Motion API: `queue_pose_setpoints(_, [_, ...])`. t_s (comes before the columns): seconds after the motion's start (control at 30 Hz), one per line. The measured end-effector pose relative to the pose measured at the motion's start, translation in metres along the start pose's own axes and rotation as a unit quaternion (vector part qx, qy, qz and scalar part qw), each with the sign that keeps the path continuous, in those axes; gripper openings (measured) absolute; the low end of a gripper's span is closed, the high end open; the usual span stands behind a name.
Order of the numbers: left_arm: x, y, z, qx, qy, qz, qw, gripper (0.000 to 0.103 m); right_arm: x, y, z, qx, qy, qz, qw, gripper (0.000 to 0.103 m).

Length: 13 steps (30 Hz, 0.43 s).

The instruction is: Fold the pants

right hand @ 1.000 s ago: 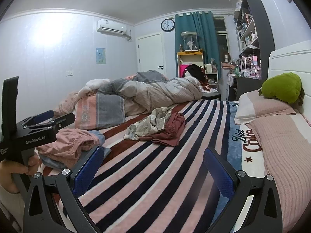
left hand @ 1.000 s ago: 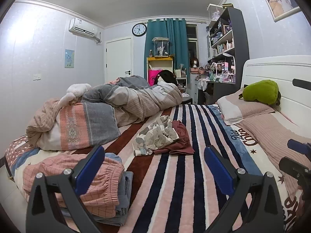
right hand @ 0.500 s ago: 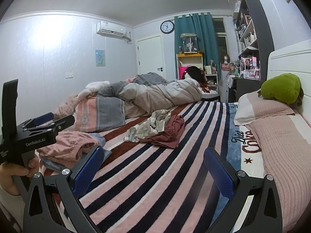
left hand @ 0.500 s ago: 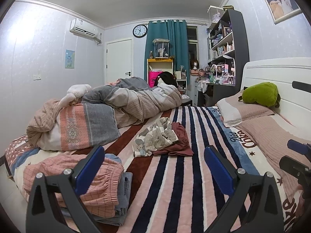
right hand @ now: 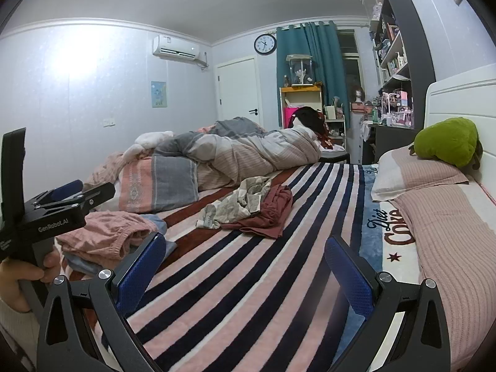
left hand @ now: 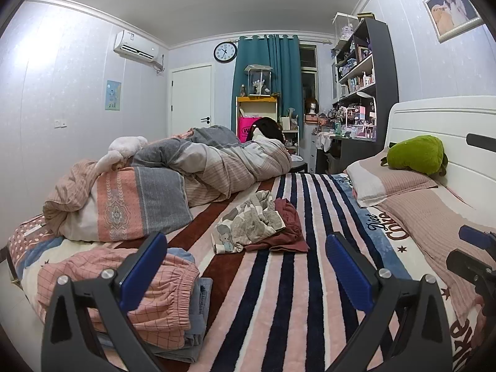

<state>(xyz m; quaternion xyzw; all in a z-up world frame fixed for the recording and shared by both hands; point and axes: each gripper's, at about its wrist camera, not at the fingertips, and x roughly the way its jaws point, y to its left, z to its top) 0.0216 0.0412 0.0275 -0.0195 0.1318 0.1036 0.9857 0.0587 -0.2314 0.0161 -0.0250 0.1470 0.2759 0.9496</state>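
Observation:
Two crumpled garments lie in the middle of the striped blanket (left hand: pixel 279 310): a grey patterned one (left hand: pixel 251 223) (right hand: pixel 238 204) and a maroon one (left hand: pixel 290 226) (right hand: pixel 269 214) partly under it. At the bed's left edge, pink checked pants (left hand: pixel 124 291) (right hand: pixel 108 235) rest folded on a grey-blue folded garment (left hand: pixel 198 310). My left gripper (left hand: pixel 246 266) hovers open over the blanket, short of the crumpled pile and just right of the folded stack. Further right, my right gripper (right hand: pixel 245 272) is open and holds nothing. A hand (right hand: pixel 21 282) holds the left gripper's body (right hand: pixel 59 214).
A bunched duvet (left hand: pixel 173 186) fills the bed's far left. Pillows (left hand: pixel 390 183) and a green plush (left hand: pixel 415 155) lie by the white headboard (left hand: pixel 434 117) on the right. Beyond the bed stand shelves (left hand: pixel 362 93), a desk and a door.
Both views shift only a little. Nothing was taken hold of or moved, and both grippers stay open.

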Motion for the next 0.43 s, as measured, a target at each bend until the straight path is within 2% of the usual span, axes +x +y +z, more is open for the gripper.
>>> queue_pose_setpoints(0.43, [-0.0009,0.0012,0.0015,-0.001,-0.002,0.002,1.0,0.101,0.0002,-0.0002,-0.0003,0.0,0.0,0.0,1.0,0.102])
